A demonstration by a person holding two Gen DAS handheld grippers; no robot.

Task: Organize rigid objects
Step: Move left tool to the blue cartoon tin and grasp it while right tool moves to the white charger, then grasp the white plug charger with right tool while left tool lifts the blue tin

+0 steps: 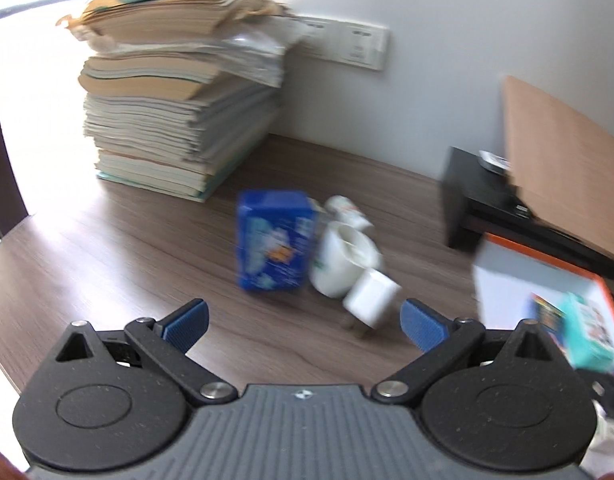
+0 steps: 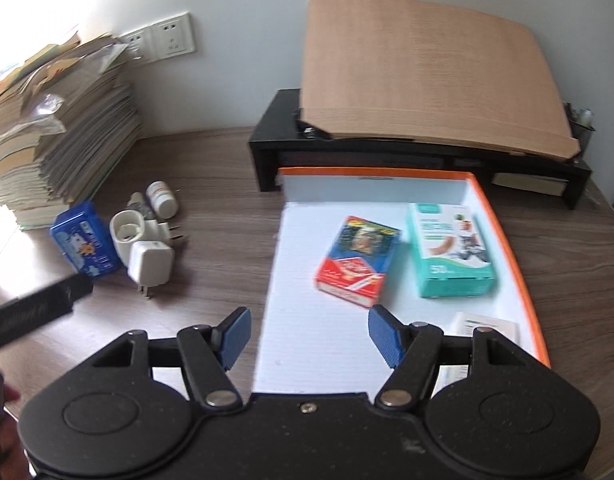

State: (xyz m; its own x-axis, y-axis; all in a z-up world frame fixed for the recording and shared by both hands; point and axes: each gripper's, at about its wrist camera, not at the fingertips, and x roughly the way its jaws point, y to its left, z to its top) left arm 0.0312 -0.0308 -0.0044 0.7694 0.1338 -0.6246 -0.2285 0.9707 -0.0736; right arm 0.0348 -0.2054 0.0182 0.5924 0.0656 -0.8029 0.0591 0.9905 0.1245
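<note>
The white charger [image 1: 371, 294] lies just beside the blue box [image 1: 271, 240], touching the mug [image 1: 345, 260]; light, rigid, slick, best pinched across its flat sides. Left gripper [image 1: 305, 322] gapes wide, empty; right gripper [image 2: 309, 334] likewise.

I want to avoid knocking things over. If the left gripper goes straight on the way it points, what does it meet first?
Probably the white charger, lying just ahead between the open left gripper fingers, with the white cup right behind it. Blur makes depth uncertain.
</note>
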